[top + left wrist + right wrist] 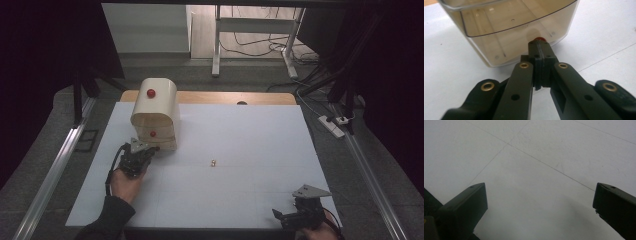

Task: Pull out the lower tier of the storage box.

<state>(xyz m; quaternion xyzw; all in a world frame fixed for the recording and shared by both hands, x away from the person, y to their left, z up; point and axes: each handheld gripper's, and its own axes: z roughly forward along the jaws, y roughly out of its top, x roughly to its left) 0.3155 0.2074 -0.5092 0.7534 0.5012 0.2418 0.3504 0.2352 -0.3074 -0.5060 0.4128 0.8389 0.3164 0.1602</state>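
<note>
Two grippers: the left gripper (148,150), jaws pinched on the bread box's (156,112) red knob (539,39) at ten o'clock on the table (240,130), looks set to lift its lid. Right gripper (287,216) rests at five o'clock, jaws apart, holding nothing.

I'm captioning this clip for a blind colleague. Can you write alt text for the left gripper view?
The left gripper has its black jaws shut on a small red knob at the base of a translucent beige bread box, which stands on a white table.
</note>
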